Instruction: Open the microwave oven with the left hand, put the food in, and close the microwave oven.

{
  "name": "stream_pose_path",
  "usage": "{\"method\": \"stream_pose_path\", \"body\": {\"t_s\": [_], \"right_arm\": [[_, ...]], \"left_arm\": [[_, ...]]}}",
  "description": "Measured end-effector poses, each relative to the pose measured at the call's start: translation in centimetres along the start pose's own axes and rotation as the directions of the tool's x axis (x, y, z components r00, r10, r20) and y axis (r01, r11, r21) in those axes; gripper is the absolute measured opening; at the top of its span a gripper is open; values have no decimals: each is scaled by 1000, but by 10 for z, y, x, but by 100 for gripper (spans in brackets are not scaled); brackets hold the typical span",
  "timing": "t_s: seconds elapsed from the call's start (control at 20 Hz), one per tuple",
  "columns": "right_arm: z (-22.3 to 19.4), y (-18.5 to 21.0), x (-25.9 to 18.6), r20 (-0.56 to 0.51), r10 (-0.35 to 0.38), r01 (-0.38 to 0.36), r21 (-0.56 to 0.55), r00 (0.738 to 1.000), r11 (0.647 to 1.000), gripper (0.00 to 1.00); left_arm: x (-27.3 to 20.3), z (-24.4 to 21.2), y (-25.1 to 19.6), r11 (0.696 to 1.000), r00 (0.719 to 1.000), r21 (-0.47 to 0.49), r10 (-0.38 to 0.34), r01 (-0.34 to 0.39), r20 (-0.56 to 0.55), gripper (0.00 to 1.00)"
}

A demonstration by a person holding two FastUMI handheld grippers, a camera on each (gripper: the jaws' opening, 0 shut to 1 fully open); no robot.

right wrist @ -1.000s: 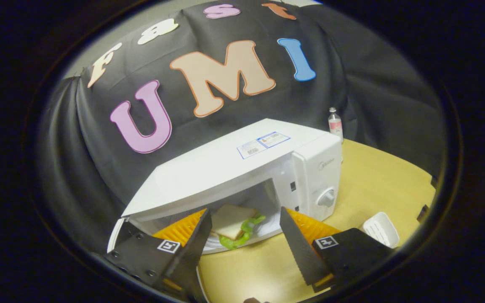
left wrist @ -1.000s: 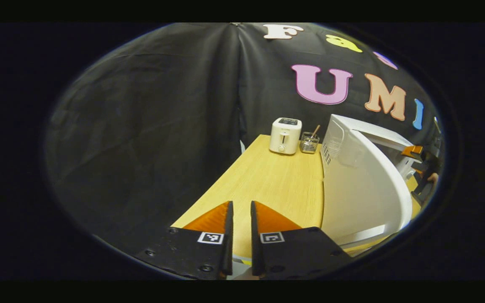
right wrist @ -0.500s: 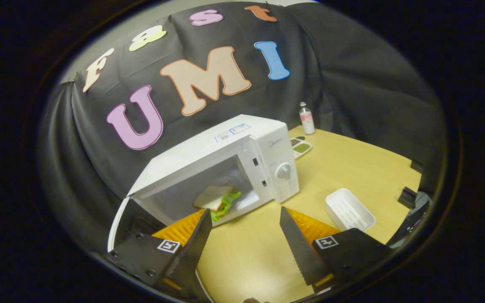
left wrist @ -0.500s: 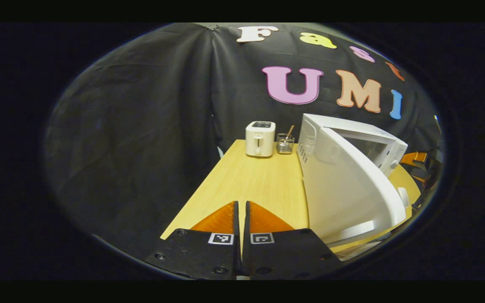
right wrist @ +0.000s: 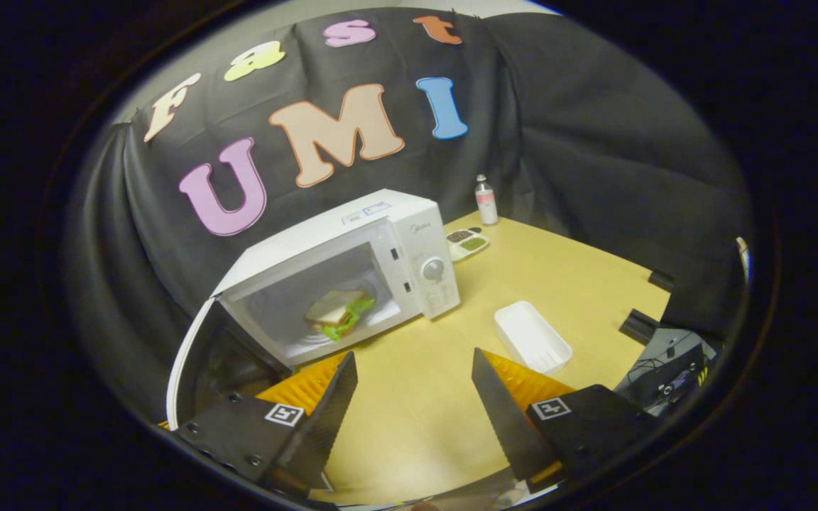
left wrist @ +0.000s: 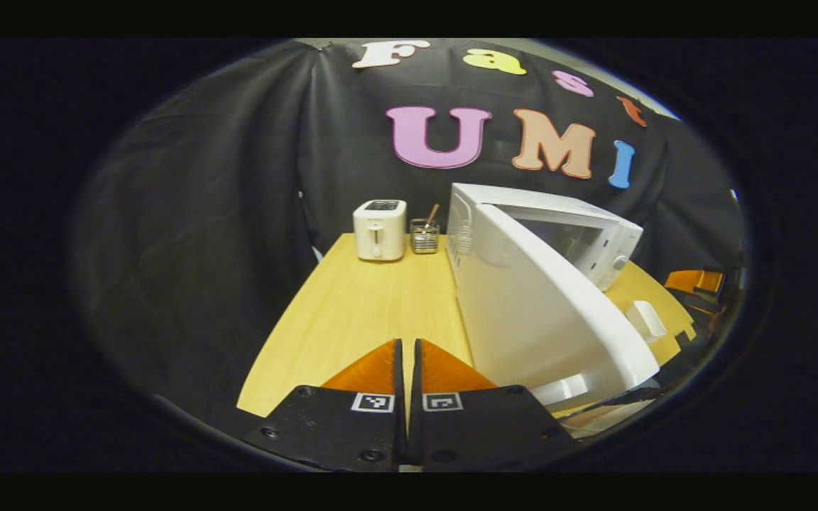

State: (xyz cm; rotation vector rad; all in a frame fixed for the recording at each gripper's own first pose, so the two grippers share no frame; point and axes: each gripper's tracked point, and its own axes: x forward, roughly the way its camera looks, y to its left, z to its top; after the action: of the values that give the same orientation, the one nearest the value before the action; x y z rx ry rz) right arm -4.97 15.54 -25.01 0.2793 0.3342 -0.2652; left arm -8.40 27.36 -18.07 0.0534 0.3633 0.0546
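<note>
The right tool (right wrist: 415, 387) is hanging over the tabletop (right wrist: 579, 284) with its fingers spread wide and nothing between them. It is pulling back: a second ago its fingers were framing the mouth of the microwave oven (right wrist: 352, 234) with the food right ahead of them, and now the whole oven is sitting well away across bare wood. The food (right wrist: 336, 312), a sandwich with green leaves on a plate, is lying inside the oven's cavity, so the putting-in step looks done.

The left tool (left wrist: 407, 369) is holding its fingers pressed together on nothing; a second ago there was a narrow gap between them, and that gap is now gone. It is hovering low over the near end of the tabletop, just to the left of the open door (left wrist: 544, 319), whose white outer face is swinging out toward the camera. In the left gripper view the door is standing more to the centre than before, so the left tool seems to be turning toward it.

Beyond the door a toaster (left wrist: 380, 229) and a small wire holder (left wrist: 424, 238) are standing at the far edge. In the right gripper view a white tray (right wrist: 532, 337), a divided dish (right wrist: 467, 241) and a small bottle (right wrist: 485, 200) are resting to the oven's right.

What remains, I judge, is closing: the left tool needs to get behind the door's outer face and push it shut.
</note>
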Motion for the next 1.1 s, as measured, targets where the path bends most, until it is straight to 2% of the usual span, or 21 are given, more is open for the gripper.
{"method": "stream_pose_path", "body": {"t_s": [0.05,0.2,0.45,0.6,0.65,0.75,0.8,0.85,0.9,0.95,1.05,1.1], "right_arm": [[4,-4,-3,11,-11,11,7,1000,1000,91],[17,-20,-10,57,-52,53,-4,997,999,91],[20,-40,-20,60,-103,105,-34,993,994,91],[25,-47,-21,64,-114,117,-38,991,992,91],[26,-49,-20,60,-117,120,-37,991,992,100],[32,-56,-18,65,-122,124,-40,990,991,100],[35,-57,-16,68,-119,122,-40,991,992,92],[37,-59,-14,68,-118,121,-37,991,992,100],[40,-63,-11,66,-118,121,-35,991,992,92],[43,-66,-8,68,-119,121,-33,991,992,100],[54,-73,-1,82,-120,124,-33,989,992,100],[59,-75,1,90,-117,121,-37,989,992,91]], "left_arm": [[3,1,-5,1000,1000,2,-21,21,-7,0],[9,3,-21,997,996,-4,-80,80,-25,1],[25,5,-44,987,985,11,-158,159,-71,0],[30,10,-55,982,980,33,-181,184,-80,0],[31,9,-59,981,978,40,-187,191,-87,0],[34,13,-64,979,978,60,-187,193,-92,1],[30,4,-70,978,977,66,-190,197,-98,1],[32,4,-72,978,976,66,-188,196,-107,2],[34,4,-76,979,975,62,-188,196,-117,1],[35,5,-82,978,974,59,-193,201,-122,1],[37,8,-95,977,973,69,-193,203,-129,1],[38,8,-101,976,973,79,-189,201,-131,1]]}}
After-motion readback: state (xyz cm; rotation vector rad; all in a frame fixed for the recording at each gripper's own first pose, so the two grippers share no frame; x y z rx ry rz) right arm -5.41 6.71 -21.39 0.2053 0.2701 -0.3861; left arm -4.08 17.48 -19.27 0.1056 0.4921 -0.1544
